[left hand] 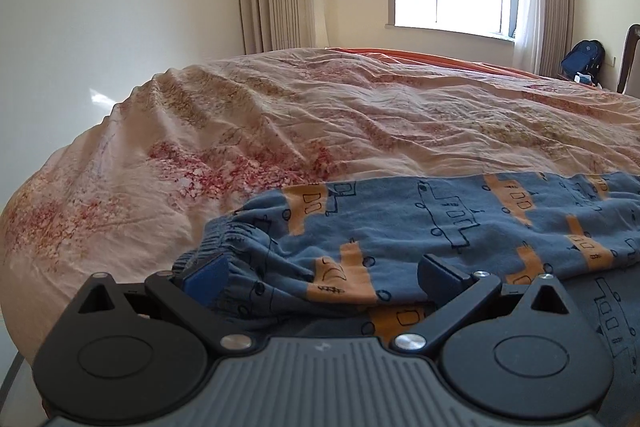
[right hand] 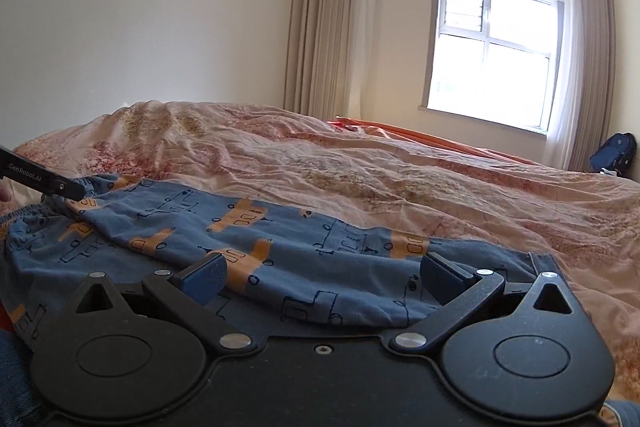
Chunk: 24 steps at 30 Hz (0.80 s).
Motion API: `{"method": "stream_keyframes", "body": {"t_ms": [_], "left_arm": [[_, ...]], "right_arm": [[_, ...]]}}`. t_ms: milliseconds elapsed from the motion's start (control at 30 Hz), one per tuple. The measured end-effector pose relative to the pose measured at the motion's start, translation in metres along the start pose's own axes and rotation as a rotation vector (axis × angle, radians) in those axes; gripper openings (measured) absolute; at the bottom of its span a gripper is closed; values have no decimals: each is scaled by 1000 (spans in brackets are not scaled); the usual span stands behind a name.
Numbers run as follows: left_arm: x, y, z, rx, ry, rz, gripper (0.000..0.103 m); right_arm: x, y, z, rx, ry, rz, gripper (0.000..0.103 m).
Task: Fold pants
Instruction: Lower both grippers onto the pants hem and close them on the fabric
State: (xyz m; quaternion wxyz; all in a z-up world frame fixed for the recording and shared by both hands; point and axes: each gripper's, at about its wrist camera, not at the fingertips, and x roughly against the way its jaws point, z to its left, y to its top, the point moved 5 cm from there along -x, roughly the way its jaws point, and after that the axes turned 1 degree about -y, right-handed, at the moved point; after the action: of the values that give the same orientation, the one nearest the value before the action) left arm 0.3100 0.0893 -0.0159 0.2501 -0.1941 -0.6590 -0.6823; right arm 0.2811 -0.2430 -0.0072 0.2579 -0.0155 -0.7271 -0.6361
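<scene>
A wide bed fills the room, covered by a rumpled peach floral quilt, with curtains and a bright window behind it. Along the near edge of the bed lie the pants, blue cotton printed with orange vehicles. Their long axis runs side to side across the bed edge, the gathered elastic waistband at the left end and the legs reaching away to the right.

The folding looks barely started. One layer seems to lie over another, perhaps leg on leg, though from this low angle I cannot be sure. The lengthwise folds are still to do.

The left gripper sits low at the waistband, jaws wide apart with cloth bunched between them, nothing pinched. The right gripper hovers over the leg end, equally wide open and holding nothing.
</scene>
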Motion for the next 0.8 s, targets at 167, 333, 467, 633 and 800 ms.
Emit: {"method": "stream_keyframes", "body": {"t_ms": [167, 333, 467, 633, 800], "left_arm": [[-31, 23, 11, -58, 18, -34, 103], [-73, 44, 21, -77, -28, 6, 103], [-95, 60, 26, -147, -124, -44, 103], [-119, 75, 27, -282, -250, -64, 103], [-147, 67, 25, -363, -342, 70, 103]], "right_arm": [[-50, 22, 1, 56, 112, 58, 103], [-103, 43, 3, 140, 182, 95, 103], [-145, 48, 12, 251, 334, 191, 103], [-182, 50, 15, 354, 432, 270, 103], [-214, 51, -5, 212, 494, 377, 103]]}}
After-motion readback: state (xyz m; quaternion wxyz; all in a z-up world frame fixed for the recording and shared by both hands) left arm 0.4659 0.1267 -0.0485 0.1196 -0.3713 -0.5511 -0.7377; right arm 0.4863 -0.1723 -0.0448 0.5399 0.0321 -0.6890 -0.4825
